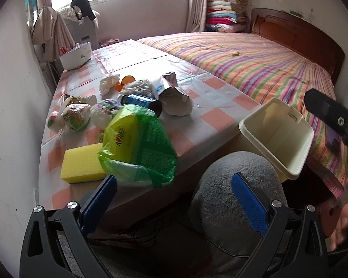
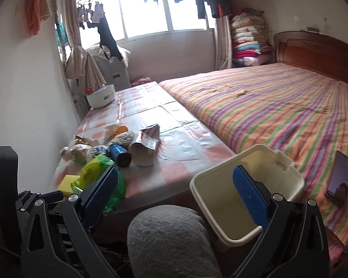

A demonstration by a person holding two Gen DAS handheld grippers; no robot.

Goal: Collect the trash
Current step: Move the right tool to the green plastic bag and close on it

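1. At the far left of the desk [image 1: 211,106], near the wall, the trash lay in a loose pile: small knotted plastic bags [image 1: 67,118], a crumpled white wad [image 1: 109,83], orange peel [image 1: 127,80], a blue can [image 1: 141,102] on its side, and a torn paper pouch [image 1: 174,97].
2. Nearest the front edge sat a yellow sponge [image 1: 81,164], and touching its right side lay the green wrapper [image 1: 136,143], its long axis running from the pile out toward the desk's edge, with one crumpled end overhanging.
3. The left gripper [image 1: 174,199] stood wide open, holding nothing. Its left finger was just below the overhanging end of the green wrapper, so that piece lay ahead and slightly left of it. I judged this hand the nearer one, and a short push forward and leftward would put the wrapper between the fingers.
4. Between both grippers, low in view, was a grey fuzzy knee [image 1: 239,180].
5. The cream bin [image 1: 278,136] stood empty, tilted, just off the desk's right front corner, against the striped bed [image 1: 255,64]; anything picked up would have to travel rightward to it.
6. The right gripper [image 2: 176,199] was also wide open and empty, its right finger in front of the bin's mouth, well apart from the pile.
7. A phone [image 2: 339,178] lay on the bed, right of the bin.
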